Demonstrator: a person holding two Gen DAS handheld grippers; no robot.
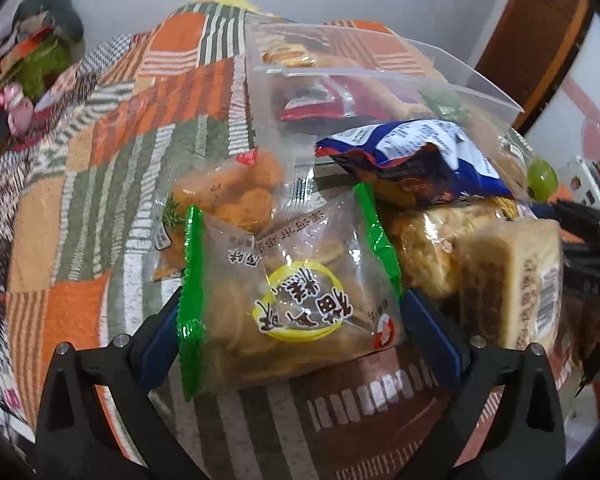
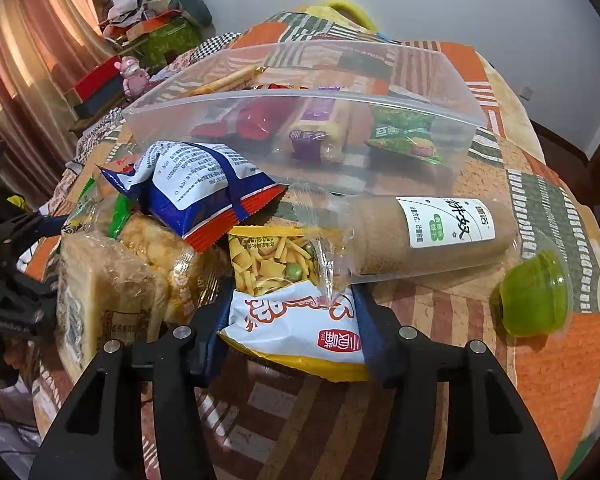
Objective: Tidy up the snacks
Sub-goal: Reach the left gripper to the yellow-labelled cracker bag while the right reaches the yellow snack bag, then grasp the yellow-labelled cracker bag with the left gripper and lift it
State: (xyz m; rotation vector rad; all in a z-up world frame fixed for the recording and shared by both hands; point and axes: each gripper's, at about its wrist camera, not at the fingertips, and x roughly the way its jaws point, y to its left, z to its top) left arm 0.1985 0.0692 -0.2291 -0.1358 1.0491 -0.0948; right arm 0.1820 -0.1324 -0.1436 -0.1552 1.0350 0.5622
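My left gripper (image 1: pixel 290 308) is shut on a clear green-edged cracker packet (image 1: pixel 288 296), held in front of the snack pile. My right gripper (image 2: pixel 294 316) is shut on a yellow-and-white mixed-snack bag (image 2: pixel 288 300). A clear plastic bin (image 2: pixel 300 120) stands behind the pile, holding a red packet (image 2: pixel 256 120), a purple-and-yellow bar (image 2: pixel 316 132) and a green packet (image 2: pixel 404 132). The bin also shows in the left wrist view (image 1: pixel 380 76). A blue-and-white bag (image 2: pixel 196 184) lies on top of the pile.
A brown biscuit roll (image 2: pixel 432 236) and a green jelly cup (image 2: pixel 536 296) lie right of the pile. Wrapped rice cakes (image 2: pixel 112 292) lie left of it. All rests on a patchwork-covered table (image 2: pixel 540 360). Clutter and a pink figure (image 2: pixel 134 76) sit at the far left.
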